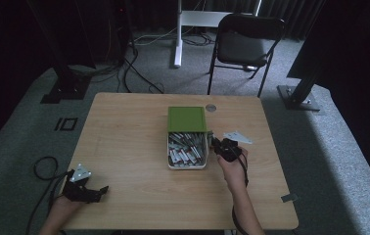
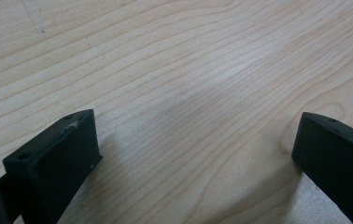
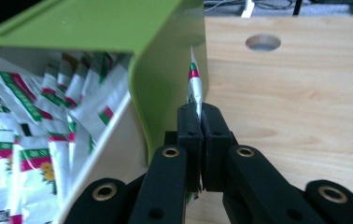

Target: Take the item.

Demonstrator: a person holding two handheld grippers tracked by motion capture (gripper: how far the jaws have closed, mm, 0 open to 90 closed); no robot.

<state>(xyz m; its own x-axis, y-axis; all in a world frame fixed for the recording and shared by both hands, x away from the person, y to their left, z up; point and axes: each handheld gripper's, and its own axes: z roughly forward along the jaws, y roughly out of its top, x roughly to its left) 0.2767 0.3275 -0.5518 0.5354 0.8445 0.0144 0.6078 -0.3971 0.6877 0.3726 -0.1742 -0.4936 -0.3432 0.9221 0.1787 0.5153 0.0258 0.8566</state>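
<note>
So the right gripper [image 3: 201, 116] had its fingers [image 3: 189, 128] clenched on a single sachet [image 3: 194, 84], a thin silver packet with red and green bands, standing edge-on and poking up from between the pads. It sat just beside the outer wall of the box [image 3: 174, 70], the green lid tilted up above a heap of matching sachets [image 3: 34, 140] in the white tray. From the high view, the right gripper [image 1: 222, 146] hovered at the right rim of the box [image 1: 187, 120] near the middle of the tabletop [image 1: 129, 147], with the hand reaching in from below.

Over on the near left corner, the left gripper [image 1: 82, 188] rested low on the tabletop [image 2: 174, 70], its fingers [image 2: 58, 158] spread wide and released, nothing but bare wood between them.

By the look of it, the step in hand was carrying one sachet, already outside the box wall. Whether it was bound in or out could not be told. The next move seemed to call for a steady carry clear of that green wall, keeping the thin packet from slipping or bending, then a set-down on open wood before the fingers let go
</note>
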